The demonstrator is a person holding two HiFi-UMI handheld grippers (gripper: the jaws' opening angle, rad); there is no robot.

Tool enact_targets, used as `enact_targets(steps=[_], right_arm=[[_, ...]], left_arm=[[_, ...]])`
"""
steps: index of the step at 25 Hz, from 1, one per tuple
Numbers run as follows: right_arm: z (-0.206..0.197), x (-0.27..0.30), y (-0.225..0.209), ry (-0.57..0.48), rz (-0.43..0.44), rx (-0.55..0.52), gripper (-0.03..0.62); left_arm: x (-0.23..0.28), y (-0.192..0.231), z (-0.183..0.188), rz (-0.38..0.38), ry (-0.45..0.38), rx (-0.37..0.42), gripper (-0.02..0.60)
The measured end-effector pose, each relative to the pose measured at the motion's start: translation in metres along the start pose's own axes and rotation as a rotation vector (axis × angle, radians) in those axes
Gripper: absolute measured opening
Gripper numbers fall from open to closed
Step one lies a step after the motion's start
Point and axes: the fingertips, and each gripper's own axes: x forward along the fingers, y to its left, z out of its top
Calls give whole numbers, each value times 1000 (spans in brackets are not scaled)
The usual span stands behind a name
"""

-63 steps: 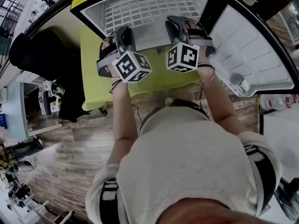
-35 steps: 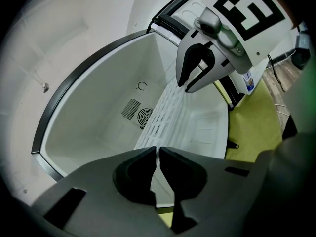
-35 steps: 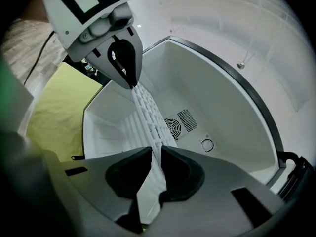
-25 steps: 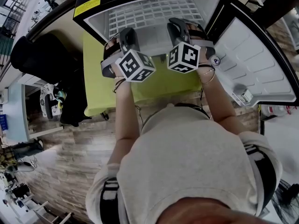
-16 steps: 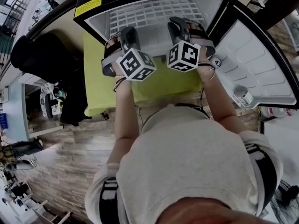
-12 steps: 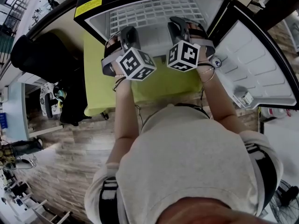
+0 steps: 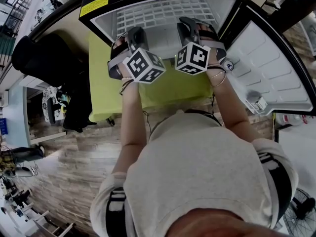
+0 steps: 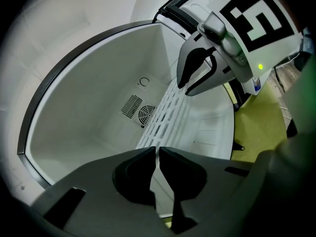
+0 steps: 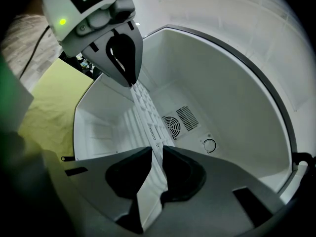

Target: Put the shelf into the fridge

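The left claw [image 8: 158,150] and right claw [image 9: 162,149] each pinch the front edge of the white slotted plastic shelf [image 7: 163,11], which reaches into the open white-lined fridge [image 8: 89,93]. Push with both hands level and even, so it slides straight back without jamming.

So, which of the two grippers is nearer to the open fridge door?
The right gripper: the open door stands just beside it, while the left gripper holds the shelf on the far side.
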Motion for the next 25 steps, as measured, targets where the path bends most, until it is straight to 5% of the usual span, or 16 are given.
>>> enact_targets(steps=[16, 25], right_arm=[[1, -17, 0, -30, -6, 52, 80], [9, -35, -6, -95, 8, 177, 81]], left_arm=[[-7, -22, 1, -87, -1, -51, 95], [-24, -21, 18, -126, -112, -256, 67]])
